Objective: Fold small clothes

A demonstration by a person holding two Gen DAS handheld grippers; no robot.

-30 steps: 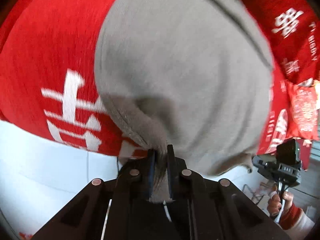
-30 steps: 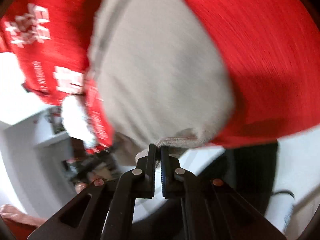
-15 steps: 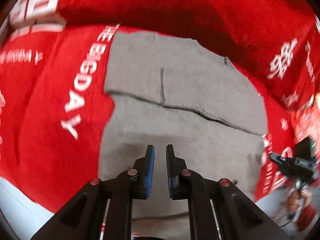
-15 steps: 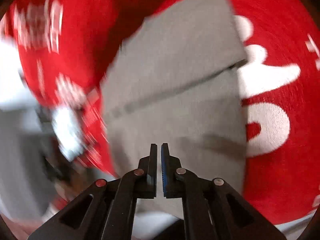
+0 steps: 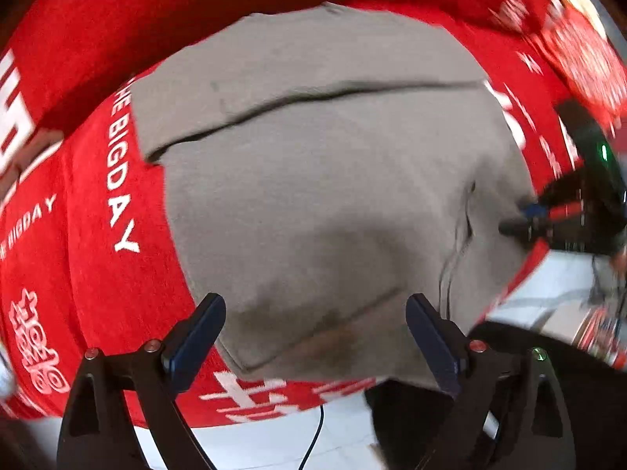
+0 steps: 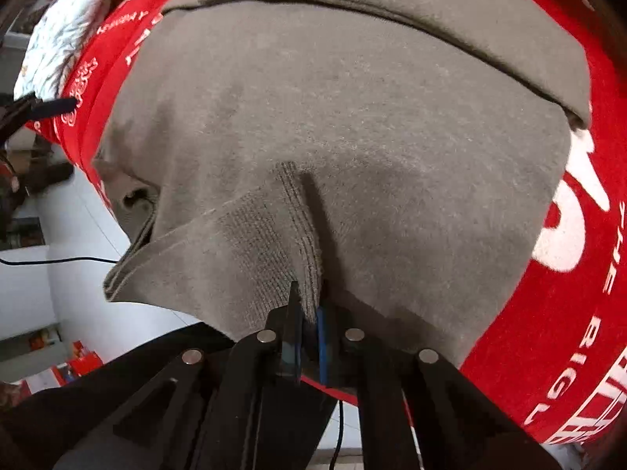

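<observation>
A grey knit garment lies folded on a red cloth printed with white letters; one fold edge runs across its far part. My left gripper points straight down above the near edge. Its jaws are opening wide and nothing is pinched between the pads. In the right wrist view my right gripper has its jaws closing tight on the ribbed edge of the grey garment, lifting a small flap. In the left wrist view the right gripper sits at the garment's right side.
The red cloth ends close below both grippers, with white floor and a thin black cable beyond. Red packets lie at the far right. A white fluffy item sits at the cloth's far left corner.
The left gripper let go of the grey fabric, rose and opened wide. The garment went from hanging to lying folded. The right gripper, empty half a second ago, now pinches the ribbed edge.
</observation>
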